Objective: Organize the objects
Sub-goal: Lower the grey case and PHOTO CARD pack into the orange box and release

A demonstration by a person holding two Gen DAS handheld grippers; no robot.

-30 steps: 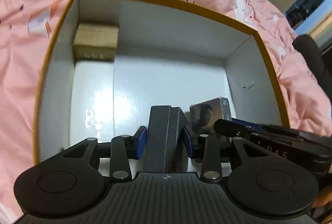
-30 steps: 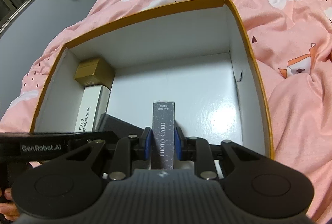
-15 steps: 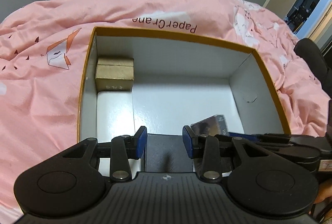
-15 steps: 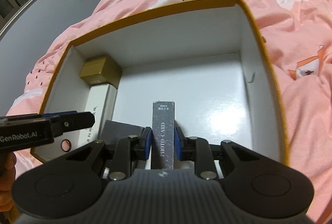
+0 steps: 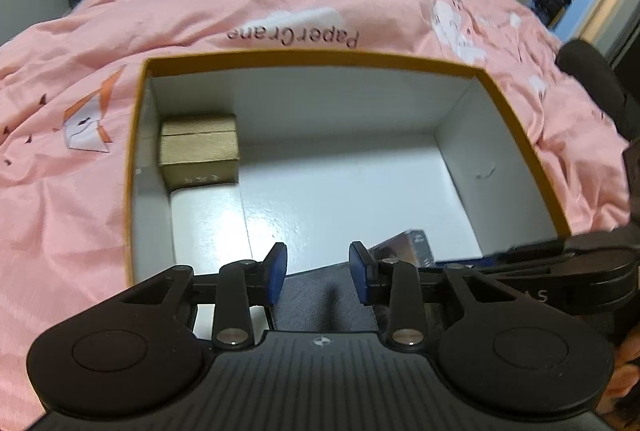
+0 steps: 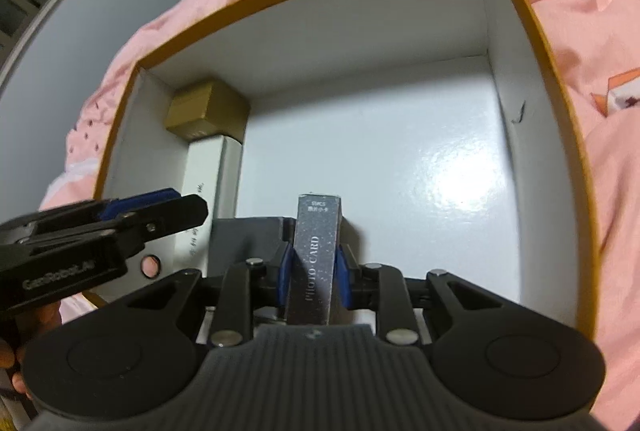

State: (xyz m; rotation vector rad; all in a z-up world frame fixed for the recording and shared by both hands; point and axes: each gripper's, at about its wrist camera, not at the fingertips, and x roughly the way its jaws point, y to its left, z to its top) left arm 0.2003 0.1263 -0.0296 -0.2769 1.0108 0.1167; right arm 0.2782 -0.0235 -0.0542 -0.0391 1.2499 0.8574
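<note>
Right wrist view: right claw (image 6: pixel 314 273) grips the card box (image 6: pixel 316 255) over the storage box (image 6: pixel 532 31); left claw (image 5: pixel 316 273) gapes empty; three items packed.

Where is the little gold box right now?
The gold box sits in the far left corner of the big white storage box, touching the long white box in front of it.

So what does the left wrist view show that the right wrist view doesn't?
Only the left wrist view: the open left gripper from behind, and the photo face of the small dark card box. Only the right wrist view: the right gripper shut on that box's "PHOTO CARD" edge. Both: the white, mustard-rimmed cardboard box, small gold box, long white box, flat grey case.
</note>
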